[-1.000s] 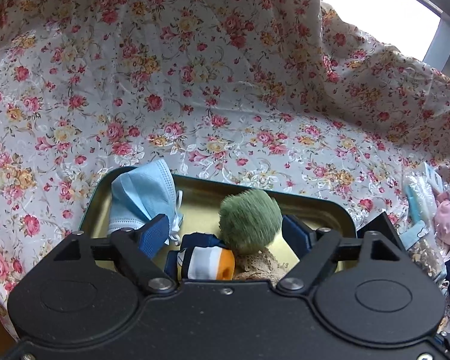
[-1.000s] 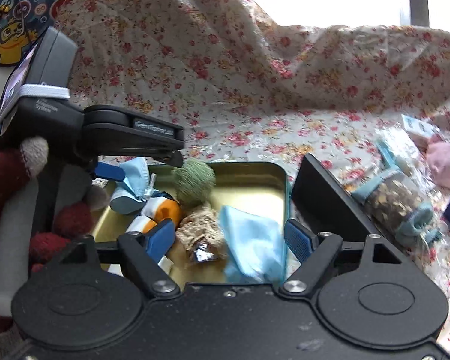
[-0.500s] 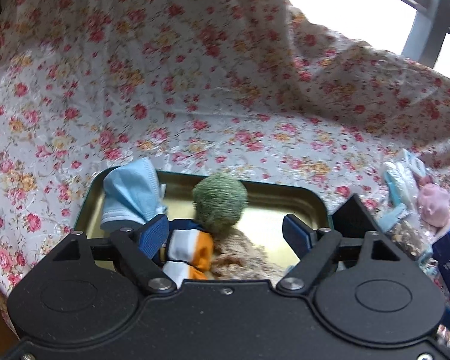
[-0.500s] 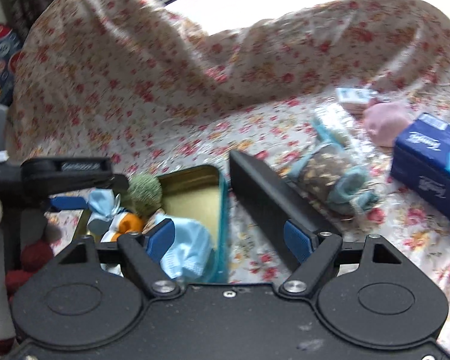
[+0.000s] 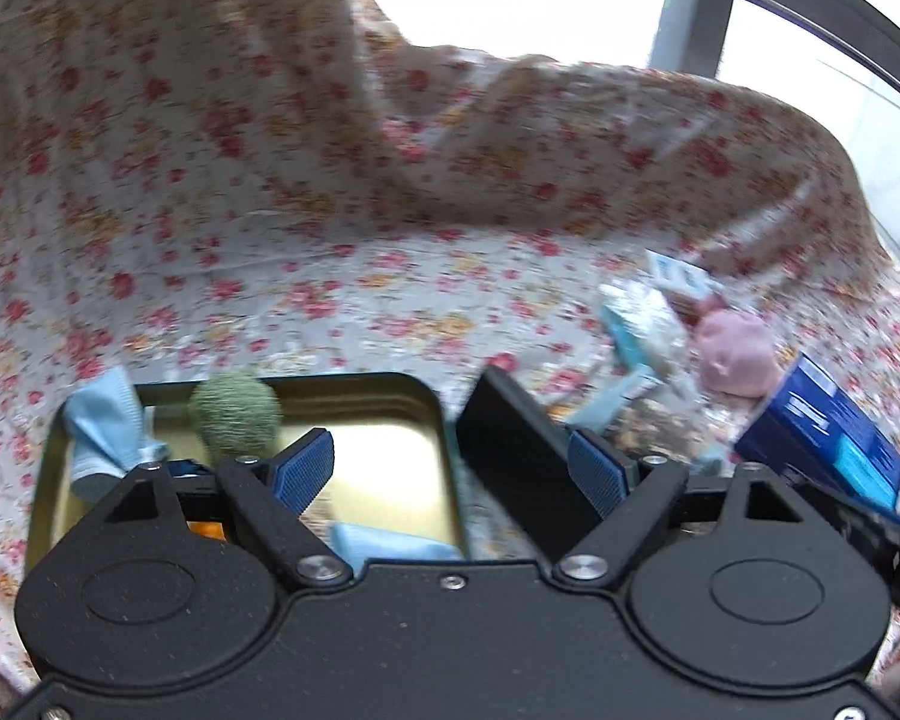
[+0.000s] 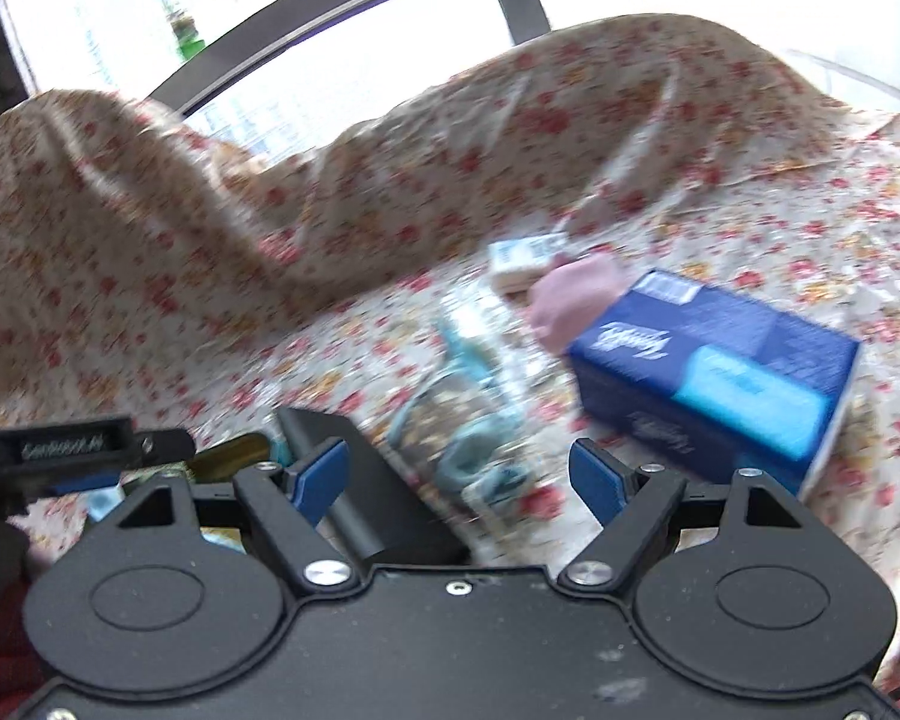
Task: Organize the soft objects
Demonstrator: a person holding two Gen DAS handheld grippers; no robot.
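An open metal tin [image 5: 432, 408] lies on the floral cloth and holds a green fuzzy ball [image 5: 234, 414], a light blue face mask [image 5: 105, 426] and another blue mask [image 5: 384, 540]. My left gripper [image 5: 450, 471] is open and empty above the tin's right edge. My right gripper [image 6: 459, 474] is open and empty over a clear packet with blue trim [image 6: 474, 414]. A pink soft object [image 6: 570, 300] lies beyond it, also in the left wrist view [image 5: 735, 354].
The tin's black lid [image 5: 510, 456] leans beside the tin, also in the right wrist view [image 6: 360, 492]. A dark blue tissue box [image 6: 714, 366] lies right of the packet. A small white-blue box [image 6: 522, 258] lies behind the pink object. The cloth rises in folds behind.
Both grippers have swung right and pulled back from the tin. The right one now faces the packet and tissue box. Both stay open and empty.
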